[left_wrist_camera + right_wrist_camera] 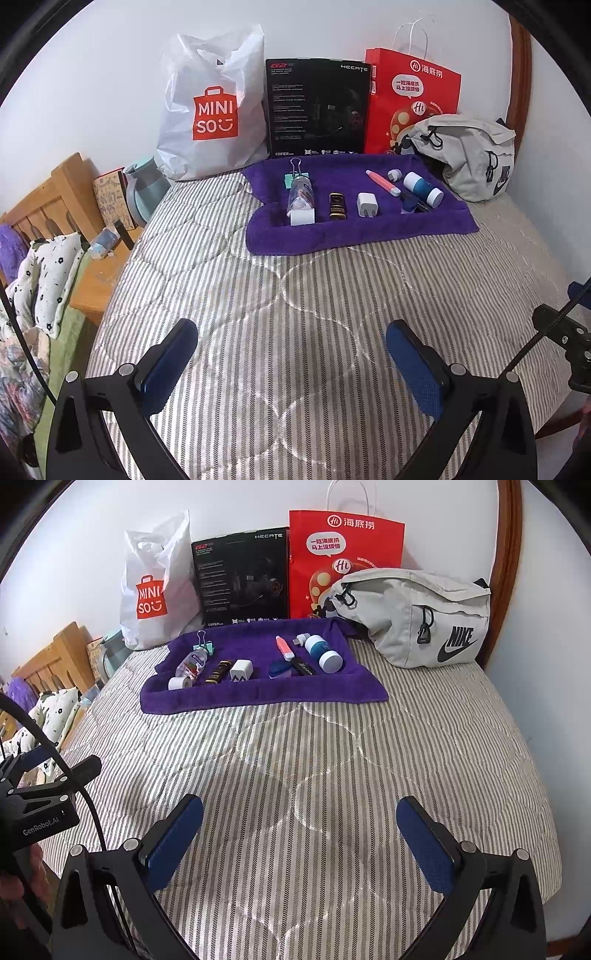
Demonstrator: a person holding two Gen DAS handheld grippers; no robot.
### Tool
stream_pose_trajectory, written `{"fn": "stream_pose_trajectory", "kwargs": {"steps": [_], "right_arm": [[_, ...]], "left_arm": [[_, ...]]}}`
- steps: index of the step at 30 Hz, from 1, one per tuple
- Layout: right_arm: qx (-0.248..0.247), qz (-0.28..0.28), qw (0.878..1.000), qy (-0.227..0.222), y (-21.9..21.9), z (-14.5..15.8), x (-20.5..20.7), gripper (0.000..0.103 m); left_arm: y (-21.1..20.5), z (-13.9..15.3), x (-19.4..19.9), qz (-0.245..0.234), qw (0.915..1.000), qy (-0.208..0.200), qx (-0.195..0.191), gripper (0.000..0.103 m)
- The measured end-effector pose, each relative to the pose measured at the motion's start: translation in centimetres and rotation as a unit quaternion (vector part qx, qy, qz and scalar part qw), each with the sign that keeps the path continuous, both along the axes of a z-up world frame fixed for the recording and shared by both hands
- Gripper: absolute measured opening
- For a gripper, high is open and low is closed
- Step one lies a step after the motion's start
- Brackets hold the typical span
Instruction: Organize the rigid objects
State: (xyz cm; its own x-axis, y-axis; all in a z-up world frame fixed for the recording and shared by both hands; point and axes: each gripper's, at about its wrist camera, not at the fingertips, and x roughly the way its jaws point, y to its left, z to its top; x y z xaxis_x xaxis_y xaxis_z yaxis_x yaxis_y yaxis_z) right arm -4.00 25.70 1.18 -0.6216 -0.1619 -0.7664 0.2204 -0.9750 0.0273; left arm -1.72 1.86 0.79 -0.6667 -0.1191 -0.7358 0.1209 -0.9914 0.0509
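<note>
**Both tongs wide and empty, small items lined up on the towel**

Left gripper (pixel 291 363) and right gripper (pixel 300 840): jaws spread wide, nothing held, both hanging over bare striped quilt (pixel 332 768), well short of the purple towel (pixel 258 694).

Towel contents, left to right:
- binder clip (pixel 204 642), touching the clear bottle (pixel 190 664)
- white cylinder (pixel 180 683) at the bottle's near end
- dark tube (pixel 218 672)
- white charger (pixel 240 670)
- blue case (pixel 279 669)
- pink pen (pixel 285 648) and black pen (pixel 304 668)
- white-blue bottle (pixel 323 653)

Grey waist bag (pixel 413 616) sits just right of the towel.

Row already looks roughly sorted; could be a staged start or a finished layout, can't call it.

If picking: come in low, jaws across the narrow axis. Round bottles will likely roll on soft towel, so grip mid-body. Clip and bottle touch; separate carefully.
</note>
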Motion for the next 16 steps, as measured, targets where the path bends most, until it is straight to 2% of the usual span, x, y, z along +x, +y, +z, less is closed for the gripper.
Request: {"fn": "stream_pose_trajectory", "kwargs": {"steps": [16], "right_arm": [[-0.002,0.001,1.0,-0.002,0.03,0.16,0.12,0.103]], "left_arm": [[0.15,-0.11,0.18,0.003,1.0,-0.001,0.002,0.103]]}}
